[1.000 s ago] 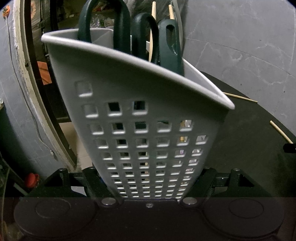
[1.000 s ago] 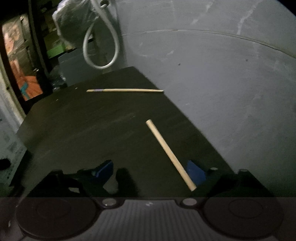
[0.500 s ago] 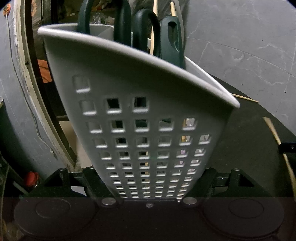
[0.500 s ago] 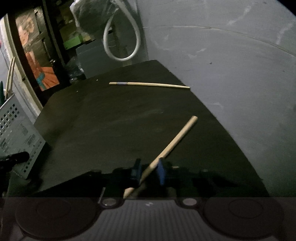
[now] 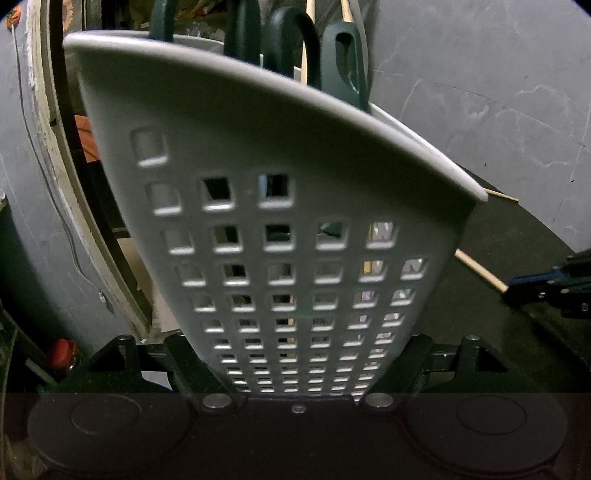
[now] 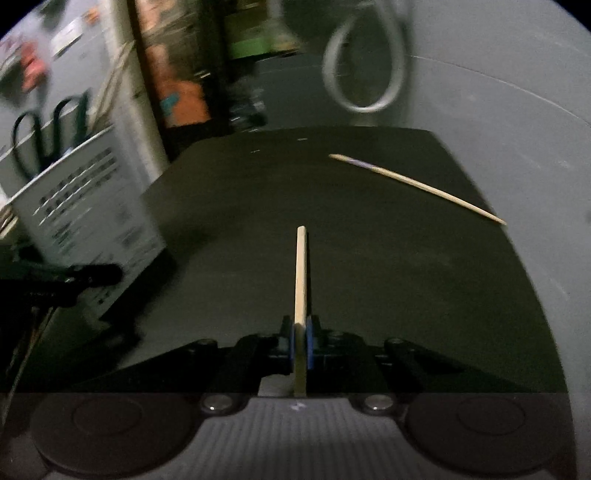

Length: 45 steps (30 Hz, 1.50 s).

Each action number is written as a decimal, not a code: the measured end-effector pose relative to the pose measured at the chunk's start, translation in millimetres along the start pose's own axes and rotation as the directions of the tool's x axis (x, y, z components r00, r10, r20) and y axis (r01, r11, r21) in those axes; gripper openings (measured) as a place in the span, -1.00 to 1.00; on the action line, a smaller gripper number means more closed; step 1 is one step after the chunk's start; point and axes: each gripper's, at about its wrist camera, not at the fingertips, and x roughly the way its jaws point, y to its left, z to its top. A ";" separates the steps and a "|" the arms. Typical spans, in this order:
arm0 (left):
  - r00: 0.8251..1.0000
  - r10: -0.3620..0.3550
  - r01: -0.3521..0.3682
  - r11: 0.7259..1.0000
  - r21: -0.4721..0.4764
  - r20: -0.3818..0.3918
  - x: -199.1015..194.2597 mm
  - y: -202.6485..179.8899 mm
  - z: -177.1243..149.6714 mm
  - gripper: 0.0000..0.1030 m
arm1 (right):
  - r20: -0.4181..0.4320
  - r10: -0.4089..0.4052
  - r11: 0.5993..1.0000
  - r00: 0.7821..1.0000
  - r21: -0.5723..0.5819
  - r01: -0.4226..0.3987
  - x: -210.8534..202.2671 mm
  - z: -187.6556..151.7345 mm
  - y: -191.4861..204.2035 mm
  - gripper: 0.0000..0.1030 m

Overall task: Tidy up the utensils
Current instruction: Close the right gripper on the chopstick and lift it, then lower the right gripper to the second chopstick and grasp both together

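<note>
So the biggest thing you've got going is that black table (image 6: 369,266), with the grey wall right behind it. Next down in size is the white perforated utensil caddy (image 5: 295,229), all square holes down its side, and your left gripper (image 5: 297,373) is clamped on its lower end, holding it tilted so the rim leans toward the camera. Inside it you've got dark green scissor handles (image 5: 291,62) looping up over the rim, another dark green handle with a slot (image 5: 345,62) just beside them, and a couple of pale wooden sticks (image 5: 308,22) poking up behind. Through the holes there's more stuff in there, but it's too blurry to say what.

Your right gripper (image 6: 302,339) has just been closing and its blue pads (image 6: 310,341) are now pinched on a wooden chopstick (image 6: 301,273), which points straight out ahead, lifted off the table. A second, thinner chopstick (image 6: 417,186) lies on the far right of the table, well apart from the one you're holding.

No labels or writing you can actually read anywhere; the right wrist view is pretty smeared.
</note>
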 end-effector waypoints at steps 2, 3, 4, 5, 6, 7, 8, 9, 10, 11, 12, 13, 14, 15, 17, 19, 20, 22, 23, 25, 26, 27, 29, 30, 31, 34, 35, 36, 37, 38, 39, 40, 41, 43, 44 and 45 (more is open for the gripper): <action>1.000 0.000 0.000 1.000 -0.003 0.000 0.4 0.2 -0.4 0.53 | -0.018 0.029 0.999 0.999 -0.039 -0.030 7.8 6.9 3.1 -0.85; 1.000 0.000 0.000 1.000 -0.004 0.001 0.4 0.3 -0.7 0.54 | -0.023 0.043 0.998 0.999 -0.052 -0.044 9.7 11.8 3.0 -0.82; 1.000 0.000 0.000 1.000 -0.005 0.001 0.6 0.4 -0.9 0.54 | -0.014 0.058 0.996 0.998 -0.064 -0.059 9.8 17.4 1.4 -0.73; 1.000 0.000 0.000 1.000 -0.006 0.001 0.6 0.5 -0.9 0.54 | 0.000 0.061 0.995 0.998 -0.084 -0.061 9.6 24.2 -1.7 -0.65; 1.000 0.000 0.000 1.000 -0.007 0.001 0.8 0.6 -1.2 0.54 | 0.017 0.045 0.993 0.999 -0.111 -0.042 10.1 32.4 -6.3 -0.49; 1.000 0.000 0.000 1.000 -0.008 0.002 0.7 0.6 -1.4 0.54 | 0.034 0.021 0.991 0.999 -0.135 -0.016 11.6 41.6 -11.6 -0.34; 1.000 0.001 -0.001 1.000 -0.009 0.002 0.4 0.4 -1.6 0.54 | 0.054 -0.005 0.988 0.999 -0.152 0.013 13.7 52.3 -19.0 -0.26; 1.000 0.002 -0.002 1.000 -0.011 0.002 0.5 0.1 -2.0 0.54 | 0.070 -0.029 0.986 0.997 -0.160 0.040 18.5 64.5 -28.3 -0.05; 1.000 0.002 -0.002 1.000 -0.013 0.002 0.0 0.1 -2.1 0.54 | 0.085 -0.052 0.985 0.995 -0.157 0.065 25.4 76.6 -38.6 0.10; 1.000 0.003 -0.003 1.000 -0.015 0.002 -0.1 -0.3 -2.3 0.54 | 0.092 -0.070 0.985 0.993 -0.153 0.084 33.5 86.8 -47.4 0.13; 1.000 0.004 -0.004 1.000 -0.015 0.001 -0.1 -0.9 -2.4 0.54 | 0.088 -0.090 0.984 0.992 -0.149 0.102 44.0 97.7 -57.4 0.15; 1.000 0.005 -0.005 1.000 -0.015 0.001 0.1 -1.5 -2.3 0.54 | 0.080 -0.103 0.983 0.991 -0.143 0.114 54.1 106.9 -66.5 0.17; 1.000 0.006 -0.006 1.000 -0.016 0.000 0.2 -1.9 -2.1 0.54 | 0.069 -0.110 0.984 0.991 -0.134 0.119 64.4 115.8 -74.0 0.19; 1.000 0.006 -0.006 1.000 -0.017 0.000 0.2 -2.2 -2.2 0.54 | 0.053 -0.114 0.985 0.992 -0.123 0.119 74.7 123.7 -81.3 0.24; 1.000 0.007 -0.007 1.000 -0.019 0.000 0.1 -2.5 -1.9 0.54 | 0.029 -0.125 0.984 0.992 -0.120 0.128 91.8 133.4 -90.8 0.26; 1.000 0.007 -0.007 1.000 -0.022 0.000 -0.2 -3.1 -1.5 0.54 | 0.002 -0.131 0.983 0.991 -0.129 0.130 106.9 139.6 -97.1 0.27; 1.000 0.007 -0.007 1.000 -0.024 0.000 -0.2 -3.4 -1.6 0.54 | -0.010 -0.133 0.983 0.991 -0.132 0.130 113.6 141.0 -98.1 0.27; 1.000 0.007 -0.007 1.000 -0.026 0.001 -0.8 -3.3 -1.7 0.54 | -0.021 -0.122 0.985 0.992 -0.125 0.118 121.0 142.7 -102.6 0.32; 1.000 0.007 -0.007 1.000 -0.026 0.001 -1.0 -2.9 -1.6 0.54 | -0.026 -0.120 0.987 0.992 -0.112 0.116 120.8 141.7 -105.2 0.32; 1.000 0.007 -0.007 1.000 -0.027 0.001 -1.0 -2.8 -1.6 0.54 | -0.039 -0.106 0.992 0.994 -0.075 0.103 119.9 141.7 -111.5 0.30; 1.000 0.007 -0.007 1.000 -0.027 0.001 -1.1 -3.0 -1.7 0.54 | -0.043 -0.098 0.994 0.994 -0.059 0.095 119.5 141.8 -114.1 0.28; 1.000 0.007 -0.006 1.000 -0.027 0.001 -1.3 -3.0 -1.7 0.54 | -0.042 -0.092 0.995 0.995 -0.048 0.090 118.1 141.7 -116.0 0.05; 1.000 0.006 -0.006 1.000 -0.026 0.001 -1.3 -2.9 -1.6 0.54 | -0.041 -0.096 0.995 0.994 -0.044 0.095 113.3 139.7 -117.3 -0.41; 1.000 0.004 -0.004 0.999 -0.031 0.002 -1.2 -2.9 -1.7 0.54 | -0.045 -0.096 0.995 0.994 -0.040 0.094 110.6 137.9 -118.1 -0.58; 1.000 0.003 -0.003 1.000 -0.030 0.003 -1.4 -2.8 -1.9 0.54 | -0.049 -0.096 0.995 0.994 -0.043 0.094 109.6 137.5 -117.2 -0.66; 1.000 0.000 0.000 1.000 -0.027 0.004 -1.5 -2.2 -2.2 0.54 | -0.058 -0.092 0.994 0.994 -0.059 0.089 97.4 128.1 -113.8 -0.86; 1.000 -0.001 0.001 1.000 -0.026 0.004 -1.2 -2.0 -2.2 0.54 | -0.059 -0.096 0.993 0.994 -0.067 0.092 92.2 122.5 -110.6 -0.86; 1.000 -0.001 0.002 1.000 -0.026 0.005 -0.8 -1.1 -2.2 0.54 | -0.060 -0.097 0.993 0.993 -0.073 0.093 87.5 116.5 -106.8 -0.87; 1.000 -0.002 0.002 1.000 -0.025 0.005 -0.8 -0.7 -2.2 0.54 | -0.060 -0.095 0.993 0.994 -0.080 0.090 81.9 110.7 -103.2 -0.87; 1.000 -0.002 0.003 1.000 -0.023 0.005 -0.7 -0.6 -2.2 0.54 | -0.062 -0.093 0.992 0.994 -0.088 0.087 77.1 105.4 -99.8 -0.87; 1.000 -0.003 0.003 1.000 -0.023 0.005 -0.6 0.2 -2.1 0.54 | -0.063 -0.091 0.992 0.994 -0.098 0.085 72.4 100.7 -96.5 -0.87; 1.000 -0.004 0.004 1.000 -0.020 0.007 -0.7 0.3 -2.0 0.54 | -0.064 -0.091 0.990 0.994 -0.109 0.083 67.4 95.3 -93.2 -0.87; 1.000 -0.003 0.003 1.000 -0.019 0.007 -0.7 0.9 -1.8 0.54 | -0.066 -0.088 0.990 0.994 -0.115 0.080 61.6 90.5 -90.4 -0.87; 1.000 -0.004 0.004 1.000 -0.016 0.008 -1.1 1.3 -1.0 0.54 | -0.072 -0.082 0.989 0.994 -0.127 0.073 51.9 82.5 -84.3 -0.87; 1.000 -0.004 0.004 1.000 -0.015 0.008 -1.0 1.4 -0.8 0.54 | -0.075 -0.083 0.988 0.994 -0.136 0.072 47.0 77.9 -81.4 -0.87; 1.000 -0.004 0.004 1.000 -0.015 0.009 -1.1 1.6 -0.5 0.54 | -0.076 -0.083 0.988 0.994 -0.140 0.072 42.2 74.4 -77.2 -0.87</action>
